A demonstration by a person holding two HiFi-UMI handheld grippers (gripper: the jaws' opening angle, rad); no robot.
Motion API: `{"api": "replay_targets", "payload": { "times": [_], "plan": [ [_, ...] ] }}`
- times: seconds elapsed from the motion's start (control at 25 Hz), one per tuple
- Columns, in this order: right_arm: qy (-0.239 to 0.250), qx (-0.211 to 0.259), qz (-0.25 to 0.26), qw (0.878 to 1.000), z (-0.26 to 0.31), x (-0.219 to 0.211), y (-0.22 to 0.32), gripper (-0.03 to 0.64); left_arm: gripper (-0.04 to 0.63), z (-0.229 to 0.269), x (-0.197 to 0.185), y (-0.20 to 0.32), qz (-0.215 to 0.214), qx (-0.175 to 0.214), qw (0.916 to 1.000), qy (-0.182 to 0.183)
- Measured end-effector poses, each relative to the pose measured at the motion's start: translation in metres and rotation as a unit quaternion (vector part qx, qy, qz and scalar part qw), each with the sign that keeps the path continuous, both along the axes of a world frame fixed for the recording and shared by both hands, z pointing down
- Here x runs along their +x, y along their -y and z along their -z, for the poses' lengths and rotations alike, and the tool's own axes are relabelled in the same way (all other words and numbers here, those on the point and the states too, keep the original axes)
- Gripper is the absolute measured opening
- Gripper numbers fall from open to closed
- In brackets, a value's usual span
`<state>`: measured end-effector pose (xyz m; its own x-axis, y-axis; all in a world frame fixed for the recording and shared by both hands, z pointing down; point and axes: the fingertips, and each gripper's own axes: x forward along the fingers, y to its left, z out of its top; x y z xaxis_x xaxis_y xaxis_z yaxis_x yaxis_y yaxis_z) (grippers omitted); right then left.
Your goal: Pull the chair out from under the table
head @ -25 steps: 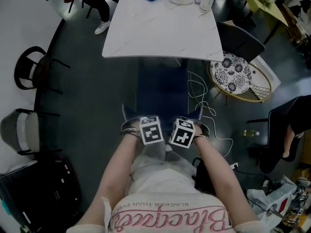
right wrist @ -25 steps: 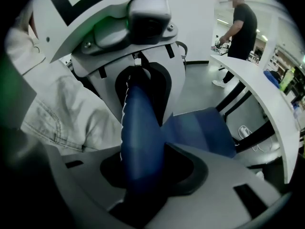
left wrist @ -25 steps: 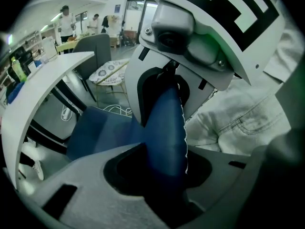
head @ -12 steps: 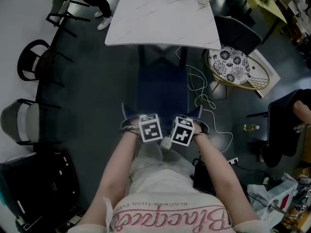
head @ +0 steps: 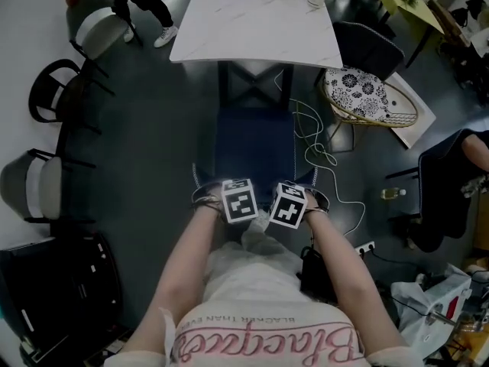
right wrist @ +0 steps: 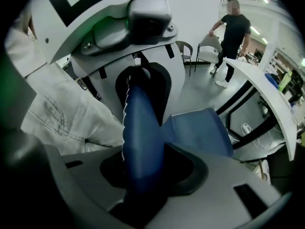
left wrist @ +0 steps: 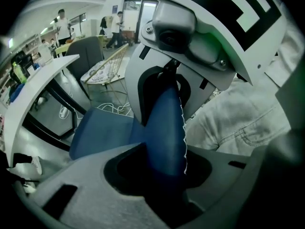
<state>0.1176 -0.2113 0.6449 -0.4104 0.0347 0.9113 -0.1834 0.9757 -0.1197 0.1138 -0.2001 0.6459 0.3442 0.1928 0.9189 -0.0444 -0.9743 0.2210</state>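
Observation:
A dark blue chair stands in front of the white marble table, its seat out from under the top. Its backrest top edge lies under both grippers near my body. My left gripper is shut on the chair backrest, which fills the gap between its jaws. My right gripper is shut on the same backrest a little further right. The blue seat shows beyond the jaws in both gripper views, with the table's dark legs behind it.
A round patterned wicker chair stands right of the table, with white cables on the dark floor. Black and grey chairs line the left wall. A person stands beyond the table. Bags lie beside me.
The chair has slid back out from the table with both grippers holding its backrest. The table now lies farther away, and the seat is fully uncovered. A person at the top left has walked on.

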Motion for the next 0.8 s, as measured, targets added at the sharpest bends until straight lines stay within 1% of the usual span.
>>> {"api": "replay_targets", "payload": {
  "times": [0.4,0.72,0.8],
  "plan": [
    [-0.002,-0.009,-0.012,1.0,0.002,-0.014,-0.072,0.143,0.143,0.001,-0.015,-0.07,-0.015,0.013,0.9998,0.004],
    [-0.003,0.013,-0.03,0.999,0.003,-0.01,-0.098,0.143,0.143,0.002,-0.015,-0.096,-0.015,0.032,0.9994,0.0],
    [-0.002,0.02,-0.033,0.999,0.004,-0.009,-0.103,0.143,0.143,0.003,-0.014,-0.101,-0.014,0.044,0.9989,-0.004]
  ]
}}
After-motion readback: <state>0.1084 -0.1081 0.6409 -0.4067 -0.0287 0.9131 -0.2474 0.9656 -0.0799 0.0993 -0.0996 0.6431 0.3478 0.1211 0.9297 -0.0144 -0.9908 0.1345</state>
